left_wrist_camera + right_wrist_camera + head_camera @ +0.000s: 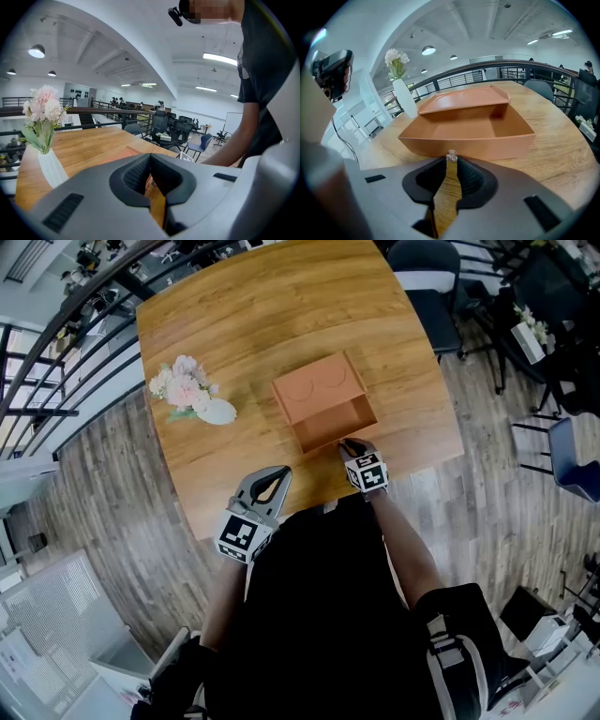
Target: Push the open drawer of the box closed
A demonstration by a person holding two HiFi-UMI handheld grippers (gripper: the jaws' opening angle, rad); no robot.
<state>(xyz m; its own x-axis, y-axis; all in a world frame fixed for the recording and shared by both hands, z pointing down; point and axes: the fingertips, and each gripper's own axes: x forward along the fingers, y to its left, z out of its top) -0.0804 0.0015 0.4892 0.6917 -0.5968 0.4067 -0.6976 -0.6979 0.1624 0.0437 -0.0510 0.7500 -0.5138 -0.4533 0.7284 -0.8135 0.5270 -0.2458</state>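
I'm looking at the box sitting near the middle of the tabletop with its drawer standing pulled out toward 6 o'clock. I'm holding the right claw at the drawer front, its jaws drawn together and their tips meeting the small clear knob. The left claw is hanging at 7 o'clock from the box, by the near tabletop edge, with its jaws pressed together on nothing, while a vase of pale flowers is standing at 9 o'clock from the box, well apart.
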